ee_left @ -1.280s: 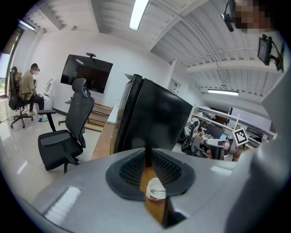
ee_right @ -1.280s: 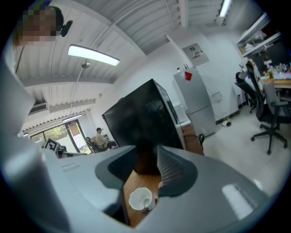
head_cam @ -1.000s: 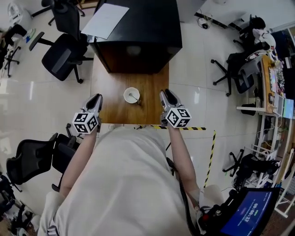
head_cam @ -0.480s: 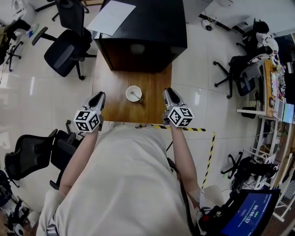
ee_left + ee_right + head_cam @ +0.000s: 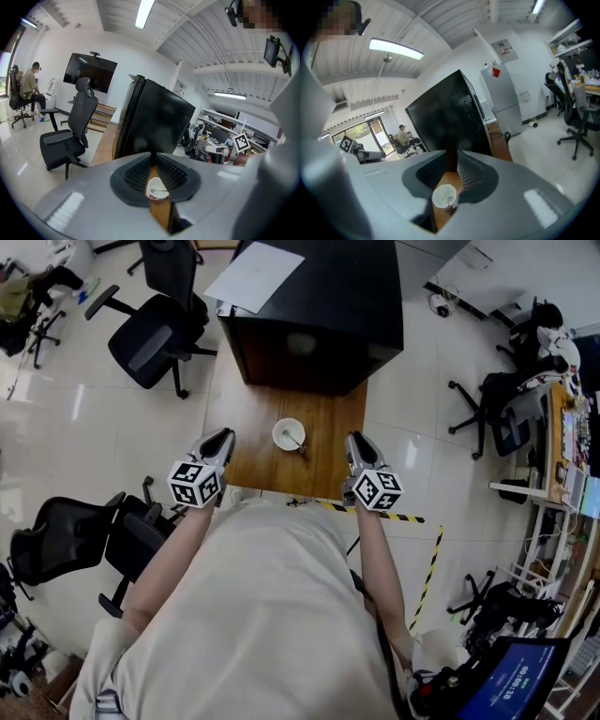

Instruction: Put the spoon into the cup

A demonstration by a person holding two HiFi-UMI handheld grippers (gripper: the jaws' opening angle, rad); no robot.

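The spoon [image 5: 296, 441] already stands in the cup [image 5: 285, 431] on the table [image 5: 253, 454], its handle tilted toward the right gripper [image 5: 354, 441], whose jaws have just closed on nothing. The left gripper [image 5: 223, 437], also closed and empty, sits about equally near.

Wooden table [image 5: 255, 442] is carrying a cup [image 5: 288, 434], sitting ahead, between left gripper [image 5: 223, 435] and right gripper [image 5: 355, 441] fingertips; black cabinet [image 5: 319, 324] is standing beyond.

A cup [image 5: 289, 435] stands on the counter [image 5: 255, 460] with the spoon [image 5: 296, 441] in it. Behind the cup rises a cabinet [image 5: 323, 320], a paper sheet [image 5: 255, 276] on top. The left tongs [image 5: 221, 439] flank the cup's left, the right tongs [image 5: 355, 441] its right, both apart from it.
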